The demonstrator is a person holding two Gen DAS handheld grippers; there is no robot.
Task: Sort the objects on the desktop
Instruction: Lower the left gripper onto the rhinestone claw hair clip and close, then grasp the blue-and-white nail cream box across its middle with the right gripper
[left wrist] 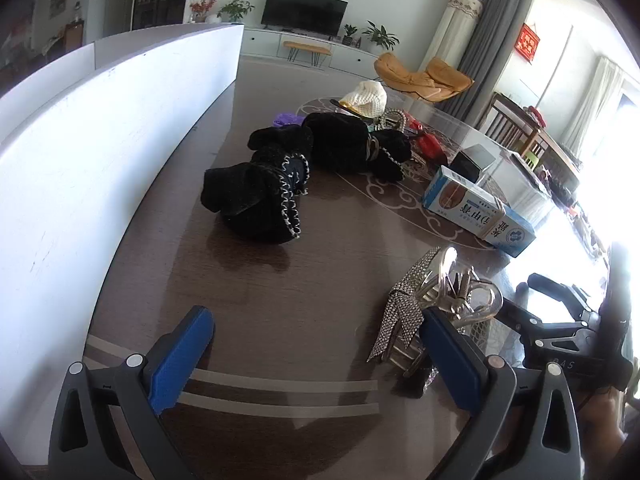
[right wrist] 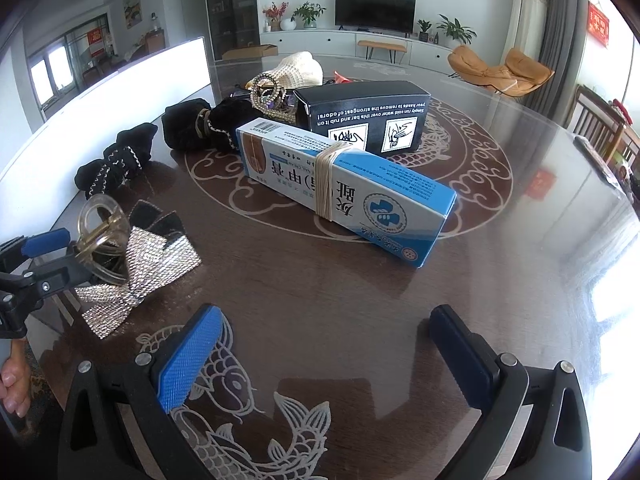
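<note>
A dark wooden table [right wrist: 360, 300] with pale scroll and fish inlay is shown under a glossy top. At centre a blue-and-white box [right wrist: 348, 188] bound with rubber bands is laid, a black box [right wrist: 364, 116] touching it at 12 o'clock. Black velvet scrunchies [right wrist: 116, 160] are seen at 10 o'clock, a rhinestone bow clip [right wrist: 140, 264] at 8 o'clock.

Dark television [right wrist: 375, 11] on a white cabinet [right wrist: 340, 42] against the far wall, potted plants [right wrist: 307, 14] alongside; orange lounge chair [right wrist: 500, 68] near grey curtains [left wrist: 486, 28]; white board [left wrist: 100, 128] left.
</note>
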